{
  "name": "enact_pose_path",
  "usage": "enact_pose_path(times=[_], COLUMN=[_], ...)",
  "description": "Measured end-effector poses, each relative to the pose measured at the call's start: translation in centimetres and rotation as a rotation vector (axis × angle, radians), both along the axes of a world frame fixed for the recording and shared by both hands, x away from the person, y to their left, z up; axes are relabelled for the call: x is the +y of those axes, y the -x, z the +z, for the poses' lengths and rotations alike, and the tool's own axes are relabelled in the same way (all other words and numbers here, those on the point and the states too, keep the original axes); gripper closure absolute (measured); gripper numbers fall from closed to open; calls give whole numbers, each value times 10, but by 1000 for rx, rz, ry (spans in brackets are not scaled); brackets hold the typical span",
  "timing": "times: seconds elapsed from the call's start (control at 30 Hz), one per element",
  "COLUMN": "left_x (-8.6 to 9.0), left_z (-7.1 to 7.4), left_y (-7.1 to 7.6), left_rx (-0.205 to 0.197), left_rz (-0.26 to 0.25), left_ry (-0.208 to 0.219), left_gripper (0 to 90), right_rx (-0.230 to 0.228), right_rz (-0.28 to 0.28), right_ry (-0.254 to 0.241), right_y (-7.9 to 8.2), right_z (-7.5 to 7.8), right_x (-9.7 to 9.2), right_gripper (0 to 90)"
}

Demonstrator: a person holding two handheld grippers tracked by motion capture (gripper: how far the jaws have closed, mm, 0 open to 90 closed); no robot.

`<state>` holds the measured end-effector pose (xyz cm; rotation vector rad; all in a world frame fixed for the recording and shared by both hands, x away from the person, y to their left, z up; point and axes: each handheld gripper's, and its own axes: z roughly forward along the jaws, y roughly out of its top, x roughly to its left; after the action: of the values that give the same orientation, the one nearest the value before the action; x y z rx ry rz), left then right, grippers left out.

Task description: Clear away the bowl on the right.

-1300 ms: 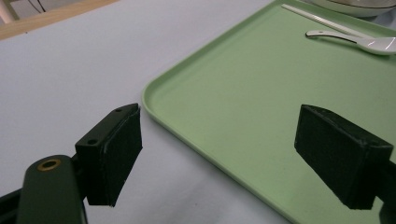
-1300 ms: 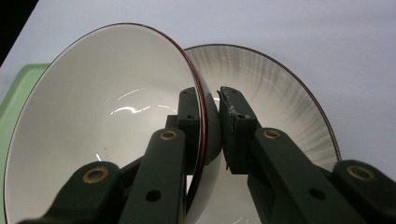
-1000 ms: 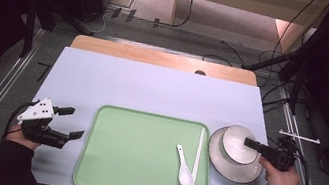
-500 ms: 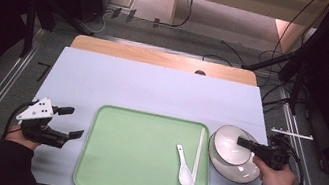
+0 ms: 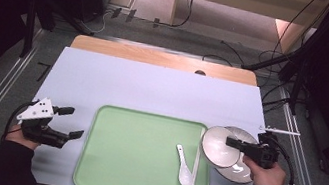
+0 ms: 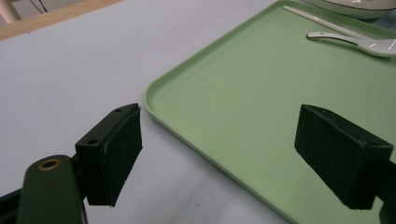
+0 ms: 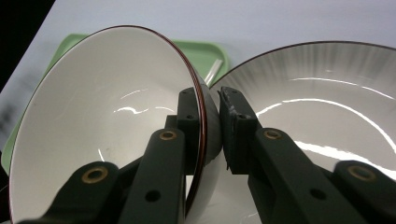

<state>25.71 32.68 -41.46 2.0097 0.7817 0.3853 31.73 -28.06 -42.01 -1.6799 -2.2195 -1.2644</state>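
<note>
A white bowl (image 5: 218, 147) with a dark rim hangs tilted over the right edge of the green tray (image 5: 142, 154). My right gripper (image 5: 229, 143) is shut on its rim, one jaw inside the bowl (image 7: 102, 116) and one outside, as the right gripper view (image 7: 210, 100) shows. Just behind and below it, a white ribbed plate (image 5: 240, 173) lies on the table (image 7: 327, 93). My left gripper (image 5: 74, 122) rests on the table left of the tray, open and holding nothing (image 6: 243, 154).
A white ceramic spoon (image 5: 184, 169) and a pair of white chopsticks (image 5: 194, 173) lie on the right part of the tray. The table has a light blue cover (image 5: 152, 90) and a wooden far edge (image 5: 163, 59). Cables run on the floor beyond.
My right gripper has moved left and slightly up with the bowl, carrying it off the plate toward the tray's right edge. The left gripper has stayed put.
</note>
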Motion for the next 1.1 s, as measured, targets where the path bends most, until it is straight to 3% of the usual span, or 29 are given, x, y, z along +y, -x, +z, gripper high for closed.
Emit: enact_pose_path(times=[1.1], left_x=[0], left_z=[0], left_y=[0], left_rx=[2], left_rz=[-2], left_ry=[-2], left_gripper=[150], right_rx=[8], right_rz=[232], right_ry=[13], right_y=[10], right_z=[4], right_x=[78], right_gripper=[783])
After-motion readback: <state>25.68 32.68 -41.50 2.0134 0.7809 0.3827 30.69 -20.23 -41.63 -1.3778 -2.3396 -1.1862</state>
